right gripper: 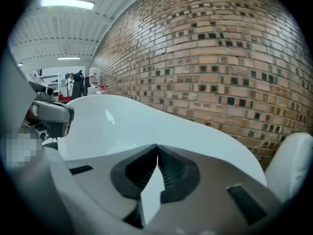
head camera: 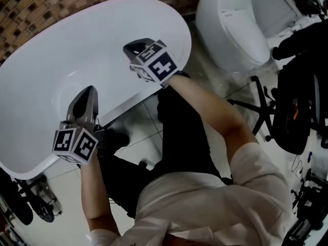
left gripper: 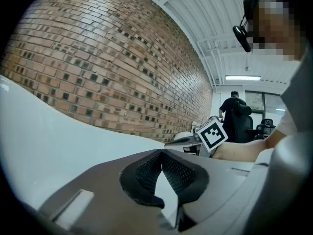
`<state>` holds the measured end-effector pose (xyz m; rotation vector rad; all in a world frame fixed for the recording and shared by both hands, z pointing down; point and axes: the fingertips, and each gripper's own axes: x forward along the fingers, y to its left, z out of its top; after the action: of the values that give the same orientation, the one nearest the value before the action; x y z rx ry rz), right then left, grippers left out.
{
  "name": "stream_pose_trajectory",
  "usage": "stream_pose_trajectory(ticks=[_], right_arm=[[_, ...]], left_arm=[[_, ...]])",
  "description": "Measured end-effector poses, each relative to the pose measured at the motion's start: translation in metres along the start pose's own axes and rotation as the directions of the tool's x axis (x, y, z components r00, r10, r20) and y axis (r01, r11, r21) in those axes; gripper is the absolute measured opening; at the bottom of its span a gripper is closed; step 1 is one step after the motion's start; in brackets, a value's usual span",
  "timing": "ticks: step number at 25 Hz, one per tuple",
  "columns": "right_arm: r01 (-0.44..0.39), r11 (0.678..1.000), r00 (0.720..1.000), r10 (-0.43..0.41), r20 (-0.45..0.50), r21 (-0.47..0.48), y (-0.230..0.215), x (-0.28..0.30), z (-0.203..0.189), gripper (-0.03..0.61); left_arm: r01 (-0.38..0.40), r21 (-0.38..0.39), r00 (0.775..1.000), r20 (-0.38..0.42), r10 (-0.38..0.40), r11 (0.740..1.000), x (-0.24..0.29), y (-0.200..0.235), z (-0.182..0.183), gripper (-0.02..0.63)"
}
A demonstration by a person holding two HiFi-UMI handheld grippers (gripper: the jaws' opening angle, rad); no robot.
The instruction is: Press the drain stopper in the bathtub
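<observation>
A white freestanding bathtub (head camera: 46, 60) fills the left of the head view; its inside is washed out and no drain stopper shows in any view. My left gripper (head camera: 88, 89) hangs over the tub's near rim, jaws closed tip to tip with nothing between them (left gripper: 161, 152). My right gripper (head camera: 134, 46) is farther along the same rim, also shut and empty (right gripper: 157, 146). The tub (left gripper: 44, 146) curves away on the left of the left gripper view, and its far wall (right gripper: 127, 119) spreads ahead in the right gripper view.
A brick wall (head camera: 36, 9) runs behind the tub. A white toilet (head camera: 230, 24) stands to the right of it. Black chairs and stands (head camera: 297, 106) crowd the right side on the tiled floor. A person (left gripper: 234, 112) stands far off.
</observation>
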<state>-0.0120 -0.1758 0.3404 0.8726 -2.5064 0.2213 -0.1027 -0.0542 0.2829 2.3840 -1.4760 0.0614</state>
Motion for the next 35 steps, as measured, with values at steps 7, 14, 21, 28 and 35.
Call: stream_pose_trajectory(ticks=[7,14,21,28,35], right_arm=[[0.082,0.995,0.995,-0.085,-0.059,-0.058,-0.035,0.015,0.002,0.017],[0.057,0.996,0.985,-0.068,-0.156,-0.07,-0.044,0.053,-0.015,0.017],[0.032,0.996,0.963,-0.052,-0.265,-0.079,-0.062,0.101,-0.04,0.017],[0.018,0.997,0.931,-0.044,-0.363,-0.074,-0.087,0.148,-0.071,0.017],[0.024,0.998,0.914,-0.045,-0.403,-0.058,-0.107,0.179,-0.093,0.017]], left_arm=[[0.072,-0.012,0.997,-0.005,-0.072,0.997,0.028,0.015,-0.002,0.009],[0.055,-0.025,0.998,-0.023,-0.056,0.998,0.038,0.035,-0.005,0.009],[0.053,-0.032,0.997,-0.056,-0.054,0.998,0.059,0.053,-0.007,0.009],[0.055,-0.035,0.992,-0.109,-0.058,0.998,0.09,0.07,-0.016,0.009],[0.06,-0.033,0.984,-0.168,-0.064,0.998,0.118,0.085,-0.031,0.01]])
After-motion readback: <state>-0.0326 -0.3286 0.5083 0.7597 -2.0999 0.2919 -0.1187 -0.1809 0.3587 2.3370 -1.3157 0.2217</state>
